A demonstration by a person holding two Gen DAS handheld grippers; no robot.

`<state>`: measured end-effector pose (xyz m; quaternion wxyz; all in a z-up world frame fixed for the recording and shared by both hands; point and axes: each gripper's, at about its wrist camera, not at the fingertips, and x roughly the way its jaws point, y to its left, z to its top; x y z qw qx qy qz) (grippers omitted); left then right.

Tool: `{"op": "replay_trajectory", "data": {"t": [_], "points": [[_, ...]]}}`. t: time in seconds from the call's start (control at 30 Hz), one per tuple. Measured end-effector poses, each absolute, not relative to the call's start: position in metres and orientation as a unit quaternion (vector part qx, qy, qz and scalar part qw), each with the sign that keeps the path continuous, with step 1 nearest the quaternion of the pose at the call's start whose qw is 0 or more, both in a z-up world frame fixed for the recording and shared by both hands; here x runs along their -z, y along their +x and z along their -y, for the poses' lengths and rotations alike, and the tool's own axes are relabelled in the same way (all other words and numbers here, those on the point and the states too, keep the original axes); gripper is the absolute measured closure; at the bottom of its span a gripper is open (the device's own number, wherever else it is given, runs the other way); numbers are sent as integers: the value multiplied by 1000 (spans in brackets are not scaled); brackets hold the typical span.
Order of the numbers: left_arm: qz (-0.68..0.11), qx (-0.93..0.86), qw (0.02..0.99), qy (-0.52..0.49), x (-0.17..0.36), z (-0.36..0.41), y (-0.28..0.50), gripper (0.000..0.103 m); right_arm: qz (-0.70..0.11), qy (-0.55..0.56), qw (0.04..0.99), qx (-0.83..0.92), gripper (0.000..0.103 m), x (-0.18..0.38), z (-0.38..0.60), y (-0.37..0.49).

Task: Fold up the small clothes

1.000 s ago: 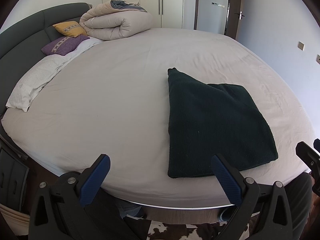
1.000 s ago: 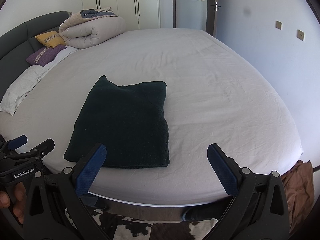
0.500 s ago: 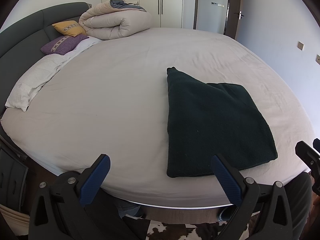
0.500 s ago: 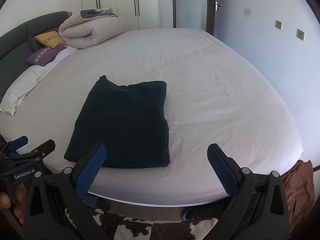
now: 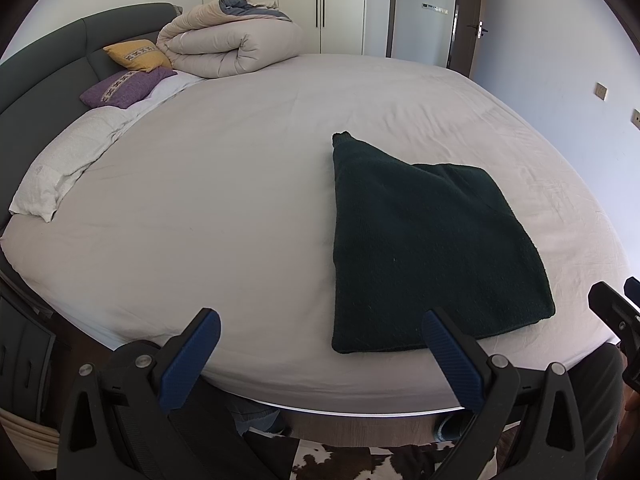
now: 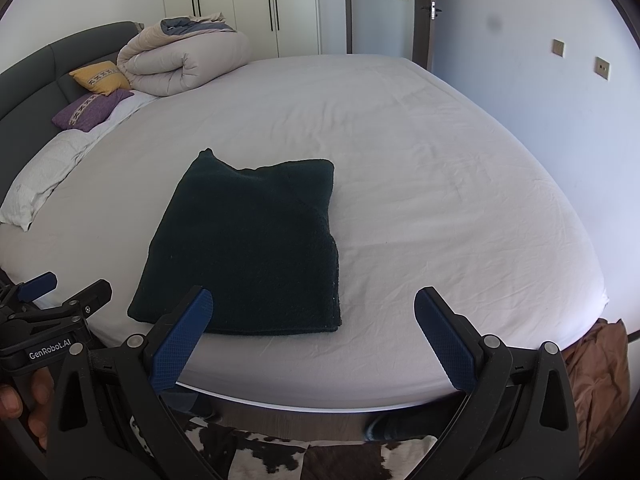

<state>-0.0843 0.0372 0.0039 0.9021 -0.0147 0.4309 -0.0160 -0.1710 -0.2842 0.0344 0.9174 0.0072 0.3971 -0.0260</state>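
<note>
A dark green knitted garment [image 5: 424, 248] lies folded into a flat rectangle near the front edge of the white bed [image 5: 224, 208]. It also shows in the right wrist view [image 6: 252, 248]. My left gripper [image 5: 318, 354] is open and empty, held back over the bed's front edge, left of the garment. My right gripper [image 6: 312, 332] is open and empty, held back at the front edge, right of the garment. Neither touches the garment. The left gripper also shows at the left edge of the right wrist view [image 6: 64, 294].
A rolled beige duvet [image 5: 232, 44], a yellow cushion [image 5: 136, 54], a purple cushion [image 5: 124, 88] and a white pillow [image 5: 64, 164] lie by the grey headboard [image 5: 60, 52]. A brown cloth [image 6: 596, 372] lies on the floor at the right. A cowhide rug [image 6: 288, 456] is below.
</note>
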Motion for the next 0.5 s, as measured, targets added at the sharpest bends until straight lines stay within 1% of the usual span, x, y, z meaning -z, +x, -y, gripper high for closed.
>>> {"op": "replay_trajectory", "data": {"t": [0.5], "points": [[-435,15,900,-15,-3,-36,-83,0,-400,7,916,24,0,-32,284,-170]]}}
